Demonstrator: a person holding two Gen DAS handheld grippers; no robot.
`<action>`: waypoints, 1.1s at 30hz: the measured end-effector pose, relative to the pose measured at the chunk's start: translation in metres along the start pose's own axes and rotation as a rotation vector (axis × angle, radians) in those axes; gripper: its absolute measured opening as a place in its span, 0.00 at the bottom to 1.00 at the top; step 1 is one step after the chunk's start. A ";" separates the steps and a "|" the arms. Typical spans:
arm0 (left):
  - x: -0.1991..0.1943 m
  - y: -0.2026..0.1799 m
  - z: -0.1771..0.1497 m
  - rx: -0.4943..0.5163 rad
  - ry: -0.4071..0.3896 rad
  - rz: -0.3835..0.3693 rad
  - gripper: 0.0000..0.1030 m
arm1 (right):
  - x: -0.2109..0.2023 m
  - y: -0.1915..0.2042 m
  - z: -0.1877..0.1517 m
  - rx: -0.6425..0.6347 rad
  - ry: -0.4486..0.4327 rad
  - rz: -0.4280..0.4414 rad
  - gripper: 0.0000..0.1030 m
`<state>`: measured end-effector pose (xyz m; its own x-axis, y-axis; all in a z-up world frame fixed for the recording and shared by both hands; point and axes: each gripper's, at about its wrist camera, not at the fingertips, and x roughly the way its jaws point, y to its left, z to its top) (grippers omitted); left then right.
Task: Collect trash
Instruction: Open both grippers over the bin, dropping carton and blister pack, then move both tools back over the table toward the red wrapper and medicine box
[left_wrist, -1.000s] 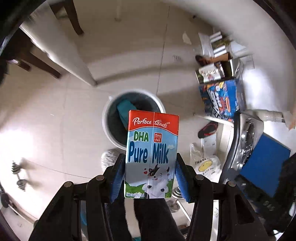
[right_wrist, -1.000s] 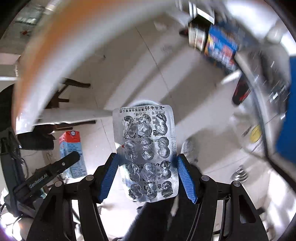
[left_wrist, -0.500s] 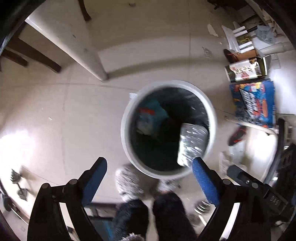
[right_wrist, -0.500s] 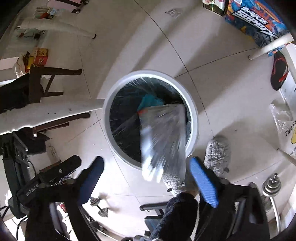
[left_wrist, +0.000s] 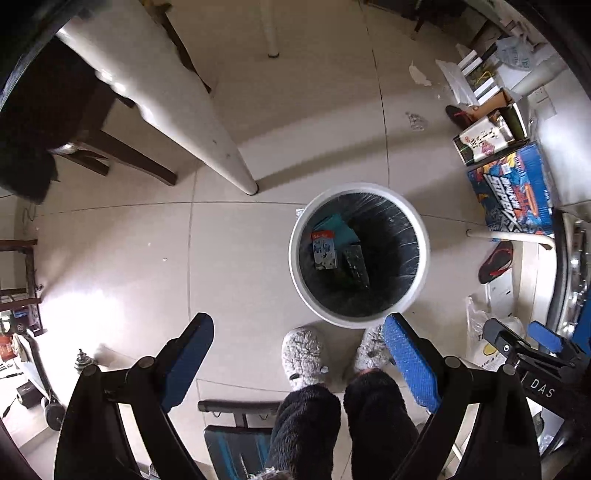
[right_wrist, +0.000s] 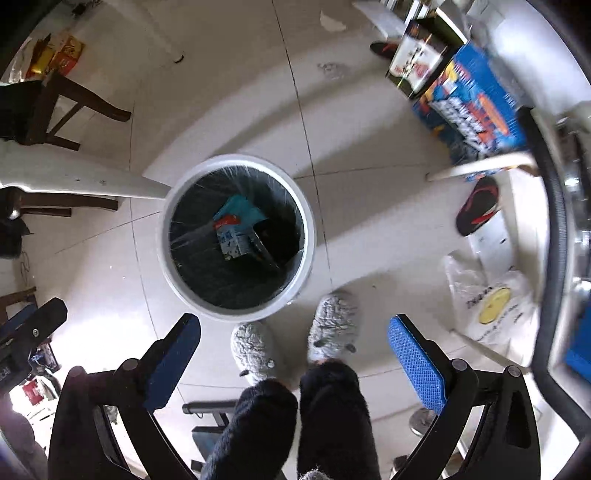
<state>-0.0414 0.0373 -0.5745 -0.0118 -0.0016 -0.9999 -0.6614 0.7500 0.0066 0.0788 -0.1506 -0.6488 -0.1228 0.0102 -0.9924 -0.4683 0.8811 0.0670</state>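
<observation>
Both grippers point straight down at a tiled floor (left_wrist: 258, 122), each with its blue pads spread wide and nothing between them. The left gripper (left_wrist: 297, 334) stands wide apart, while the jaws of the right gripper (right_wrist: 293, 334) have just been opening, and they too are empty.

Below them a round white trash bin (left_wrist: 424, 254) lined with a dark bag stands on the floor. Inside it lies the milk carton (left_wrist: 324, 254), red-topped with a blue-and-white face, leaning beside a teal packet (left_wrist: 338, 229). The blister pack (left_wrist: 356, 266) rests just to the carton's right, dim against the bag. From the right wrist view the same carton (right_wrist: 231, 240) sits near the bin's middle.

A person's grey fuzzy slippers (right_wrist: 332, 326) stand at the near edge of the bin, dark trouser legs above them. A white table leg (left_wrist: 192, 122) slants down to the floor left of the bin; a blue printed box (left_wrist: 517, 192) and a black-and-red sandal (left_wrist: 495, 258) lie to the right.
</observation>
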 end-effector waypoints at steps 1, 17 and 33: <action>-0.009 0.000 -0.002 0.000 -0.003 -0.006 0.92 | -0.015 0.001 -0.002 -0.005 -0.007 -0.009 1.00; -0.216 0.002 -0.047 0.047 -0.077 -0.051 0.92 | -0.264 0.028 -0.070 -0.024 -0.134 0.018 1.00; -0.357 -0.046 0.072 0.098 -0.431 0.022 0.92 | -0.434 0.013 0.002 0.101 -0.292 0.188 1.00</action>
<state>0.0471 0.0514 -0.2184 0.3030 0.2754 -0.9123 -0.5899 0.8061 0.0474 0.1281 -0.1429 -0.2174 0.0637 0.2984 -0.9523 -0.3707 0.8931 0.2550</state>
